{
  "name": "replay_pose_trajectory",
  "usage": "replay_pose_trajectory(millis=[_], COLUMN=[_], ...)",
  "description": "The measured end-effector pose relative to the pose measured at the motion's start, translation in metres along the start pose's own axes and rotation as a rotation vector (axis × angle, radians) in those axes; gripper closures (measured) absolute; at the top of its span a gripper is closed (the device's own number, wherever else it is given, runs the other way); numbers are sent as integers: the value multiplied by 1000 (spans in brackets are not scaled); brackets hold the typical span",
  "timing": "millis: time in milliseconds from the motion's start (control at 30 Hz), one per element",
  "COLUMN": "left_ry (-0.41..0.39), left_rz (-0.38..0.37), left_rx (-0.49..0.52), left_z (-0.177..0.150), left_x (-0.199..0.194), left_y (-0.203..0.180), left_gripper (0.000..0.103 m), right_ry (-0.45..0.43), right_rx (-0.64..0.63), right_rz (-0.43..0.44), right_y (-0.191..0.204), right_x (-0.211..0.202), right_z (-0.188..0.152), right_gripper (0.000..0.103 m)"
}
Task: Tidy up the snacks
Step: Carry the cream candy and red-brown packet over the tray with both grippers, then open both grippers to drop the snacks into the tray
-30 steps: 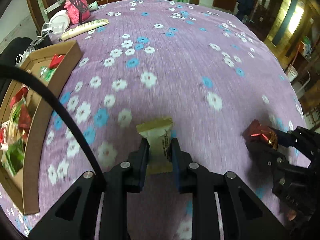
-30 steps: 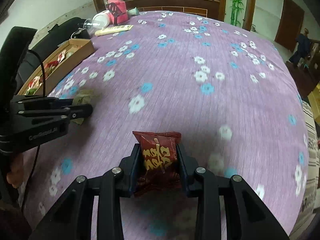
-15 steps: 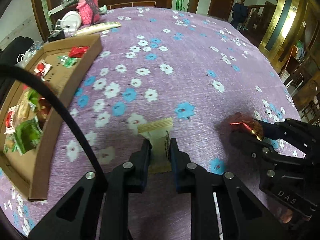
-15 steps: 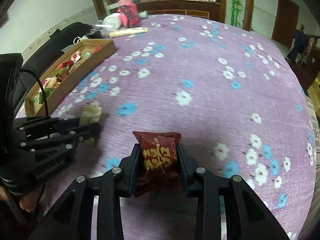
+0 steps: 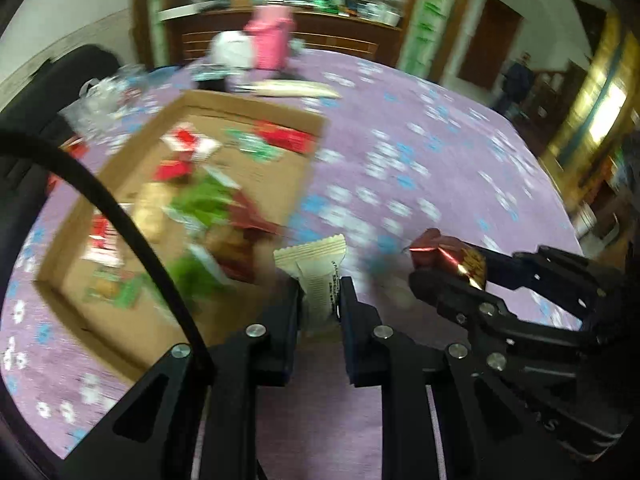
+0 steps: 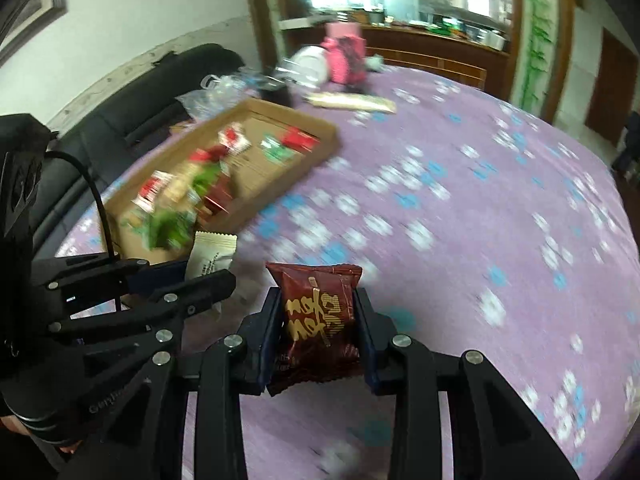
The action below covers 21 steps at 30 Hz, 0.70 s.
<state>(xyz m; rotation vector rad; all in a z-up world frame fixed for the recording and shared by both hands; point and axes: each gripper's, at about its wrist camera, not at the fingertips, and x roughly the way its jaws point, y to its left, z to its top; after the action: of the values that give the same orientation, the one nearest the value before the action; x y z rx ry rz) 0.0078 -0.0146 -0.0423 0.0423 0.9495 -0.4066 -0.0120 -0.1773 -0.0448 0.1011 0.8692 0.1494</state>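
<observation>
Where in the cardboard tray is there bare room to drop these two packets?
Bare cardboard shows along the far end of the cardboard tray, between the red wrappers and the middle pile. The near half is crowded with green and red snacks.

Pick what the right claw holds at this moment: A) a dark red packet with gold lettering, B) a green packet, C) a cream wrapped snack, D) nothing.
A: in the right wrist view the right claw is clamped on both sides of the dark red packet; the cream snack sits in the left claw.
</observation>
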Motion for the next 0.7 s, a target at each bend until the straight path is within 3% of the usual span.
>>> replay_pose_trajectory(millis=[167,367,700], left_ry=[-3,-16,33], left_rz=[99,197,231], left_rx=[-89,-153,-162], left_z=[23,45,51], left_x=[10,21,41], left_y=[54,100,116], left_gripper=[82,82,82], right_ry=[-16,4,59], right_rx=[-89,-100,-116], right_rz=[61,87,60], right_y=[45,67,79], right_x=[32,73,101], right_z=[42,80,101], right_gripper=[69,69,66])
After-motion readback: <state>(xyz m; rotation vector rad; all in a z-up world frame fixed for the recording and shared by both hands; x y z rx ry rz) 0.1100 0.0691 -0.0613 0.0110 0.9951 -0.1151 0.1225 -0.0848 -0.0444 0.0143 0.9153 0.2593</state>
